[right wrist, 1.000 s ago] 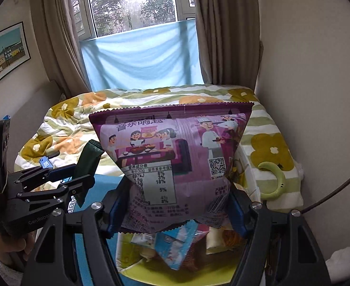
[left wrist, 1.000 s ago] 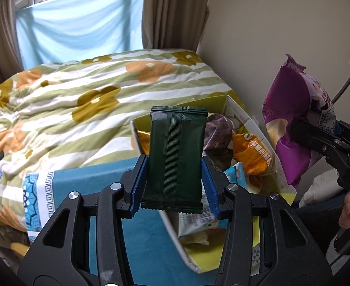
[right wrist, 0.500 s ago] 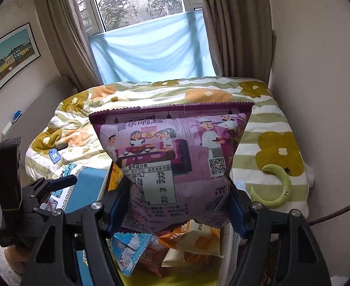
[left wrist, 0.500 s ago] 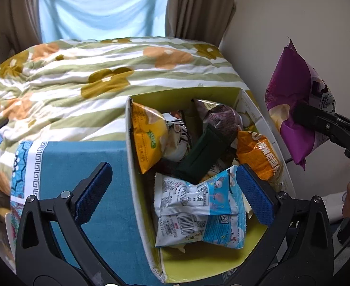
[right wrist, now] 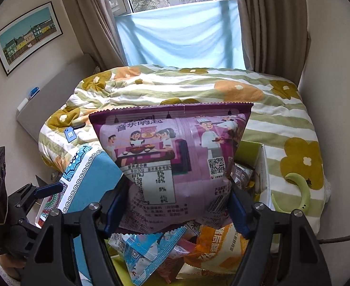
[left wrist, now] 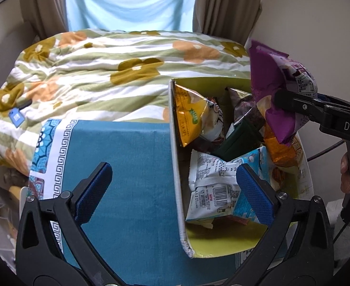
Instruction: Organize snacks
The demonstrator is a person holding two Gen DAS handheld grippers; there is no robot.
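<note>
Left wrist view, lower frame: the left hand-held gripper (left wrist: 173, 190) stands released, blue pads wide apart with nothing between them, straddling the near wall of the box (left wrist: 176, 166). Behind it, inside the box, lie a white-and-blue packet (left wrist: 213, 190), a dark green packet (left wrist: 239, 140), a yellow bag (left wrist: 190, 116) and an orange bag (left wrist: 280, 150), all heaped and touching. The box sits on a teal cloth (left wrist: 127, 166) at the foot of the bed (left wrist: 103, 71).

At right of that frame the right hand-held gripper (left wrist: 280, 100) grasps the purple bag (left wrist: 272, 83) over the box's far right corner. Its own view shows the purple bag (right wrist: 175, 162) upright between its pads; the jaws have just been opening a little, yet the pads look to be touching the bag's sides.

I'd judge the green packet is in and the purple bag is the step in hand. Next it needs lowering over the heap and letting go fully, clear of the box's rim, or it could slide off outside.
</note>
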